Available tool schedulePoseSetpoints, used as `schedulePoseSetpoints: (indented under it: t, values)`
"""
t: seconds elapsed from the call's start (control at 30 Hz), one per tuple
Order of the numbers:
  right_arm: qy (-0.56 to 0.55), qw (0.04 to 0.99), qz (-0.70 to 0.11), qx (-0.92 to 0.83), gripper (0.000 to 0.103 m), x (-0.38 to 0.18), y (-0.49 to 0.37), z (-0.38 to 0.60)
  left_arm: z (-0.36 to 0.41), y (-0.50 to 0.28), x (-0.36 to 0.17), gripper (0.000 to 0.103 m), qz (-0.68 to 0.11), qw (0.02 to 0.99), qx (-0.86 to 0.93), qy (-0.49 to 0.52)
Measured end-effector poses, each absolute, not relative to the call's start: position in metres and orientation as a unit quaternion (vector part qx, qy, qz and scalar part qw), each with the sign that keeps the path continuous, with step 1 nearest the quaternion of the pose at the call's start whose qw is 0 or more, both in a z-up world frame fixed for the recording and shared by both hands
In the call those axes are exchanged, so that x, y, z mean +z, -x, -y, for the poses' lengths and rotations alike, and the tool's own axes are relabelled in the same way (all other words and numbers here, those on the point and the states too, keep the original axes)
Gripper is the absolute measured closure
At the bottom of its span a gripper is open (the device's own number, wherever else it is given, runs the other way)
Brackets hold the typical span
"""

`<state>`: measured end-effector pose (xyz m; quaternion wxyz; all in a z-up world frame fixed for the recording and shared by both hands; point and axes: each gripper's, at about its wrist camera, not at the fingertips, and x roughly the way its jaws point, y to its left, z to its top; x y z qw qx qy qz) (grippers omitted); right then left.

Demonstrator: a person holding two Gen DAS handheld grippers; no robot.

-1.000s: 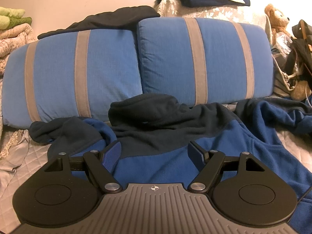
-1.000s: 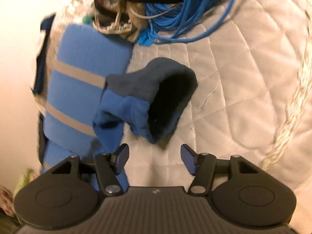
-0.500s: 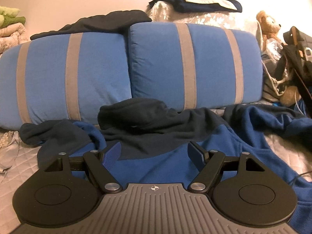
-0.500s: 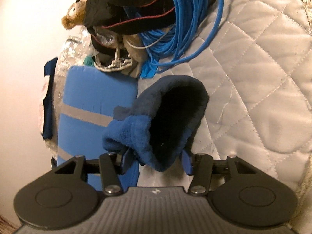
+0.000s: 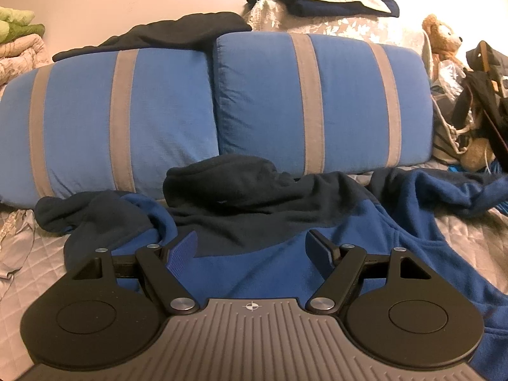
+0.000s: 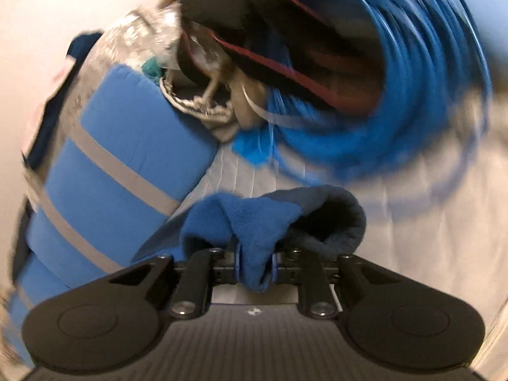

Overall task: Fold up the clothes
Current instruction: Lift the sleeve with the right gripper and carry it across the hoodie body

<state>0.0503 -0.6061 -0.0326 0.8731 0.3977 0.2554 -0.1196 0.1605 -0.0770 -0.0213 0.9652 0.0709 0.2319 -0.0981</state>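
A blue and navy fleece hoodie [image 5: 254,266] lies spread on the quilted bed, its dark hood [image 5: 222,184] bunched against the pillows. My left gripper [image 5: 252,247] is open and empty, hovering over the hoodie's chest. In the right wrist view, my right gripper [image 6: 255,268] is shut on the hoodie's sleeve cuff [image 6: 263,222], blue fleece pinched between the pads, the navy cuff opening [image 6: 333,222] curling to the right. That view is motion-blurred.
Two blue pillows with grey stripes [image 5: 317,101] lean along the back, dark clothes [image 5: 177,31] on top. A teddy bear [image 5: 444,38], bags and a coil of blue cable [image 6: 397,111] crowd the right side. Folded blankets [image 5: 19,44] sit far left. The quilt [image 6: 428,222] is white.
My right gripper moved onto the sleeve cuff and closed on it; it was open a second ago. The left gripper stayed open, shifting slightly over the hoodie.
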Motion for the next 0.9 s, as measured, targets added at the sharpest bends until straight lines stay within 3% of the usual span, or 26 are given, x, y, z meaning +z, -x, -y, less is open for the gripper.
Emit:
schedulePoseSetpoints:
  t: [0.33, 0.53, 0.77, 0.9]
  values:
    - [-0.110, 0.902, -0.403, -0.105, 0.086, 0.083, -0.137, 0.677, 0.079, -0.161, -0.021, 0.028, -0.232, 0.965, -0.096, -0.075]
    - [-0.126, 0.836, -0.528, -0.084, 0.086, 0.055, -0.128, 0.717, 0.080, -0.161, -0.021, 0.028, -0.233, 0.965, -0.098, -0.075]
    - [-0.169, 0.801, -0.564, -0.106, 0.086, 0.014, -0.091, 0.728, 0.079, -0.161, -0.021, 0.028, -0.233, 0.964, -0.097, -0.078]
    - [-0.136, 0.813, -0.553, -0.118, 0.086, 0.021, -0.091, 0.716, 0.080, -0.161, -0.022, 0.028, -0.236, 0.964, -0.094, -0.083]
